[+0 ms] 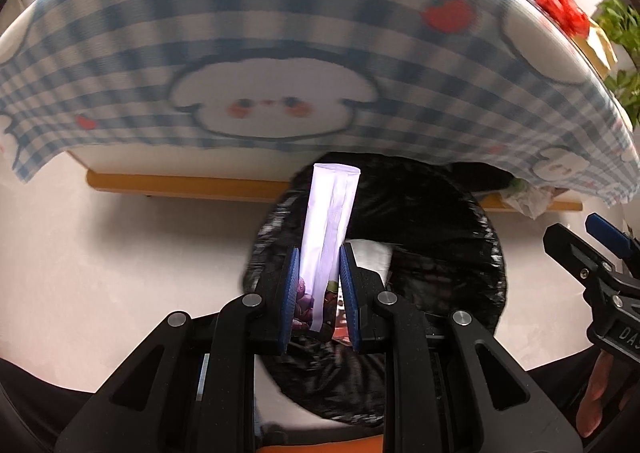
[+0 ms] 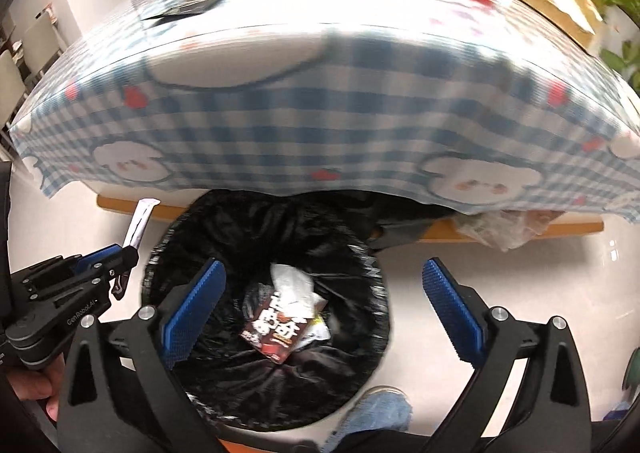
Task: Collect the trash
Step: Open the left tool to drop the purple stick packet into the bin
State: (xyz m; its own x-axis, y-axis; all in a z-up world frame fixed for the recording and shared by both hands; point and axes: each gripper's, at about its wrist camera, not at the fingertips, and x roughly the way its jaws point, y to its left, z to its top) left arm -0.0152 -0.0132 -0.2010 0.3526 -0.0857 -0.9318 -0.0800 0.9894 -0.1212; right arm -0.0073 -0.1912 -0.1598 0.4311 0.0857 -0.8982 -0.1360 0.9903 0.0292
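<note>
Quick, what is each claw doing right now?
Left claw: closed on a white snack wrapper.
Right claw: open, holding nothing, above the black-lined trash bin.

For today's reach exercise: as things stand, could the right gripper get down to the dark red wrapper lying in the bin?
Probably yes. The right gripper is open and empty, right above the black-lined bin, and the dark red wrapper lies uncovered on top. The left gripper, shut on a white sachet, stays off to one side.

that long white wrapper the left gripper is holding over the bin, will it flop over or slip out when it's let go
The wrapper stands straight up from the left gripper without drooping, so it is probably creased and fairly stiff for its weight. It looks thin, likely very light, so it may flutter rather than drop straight. The bin gapes wide below, so a miss seems unlikely.
</note>
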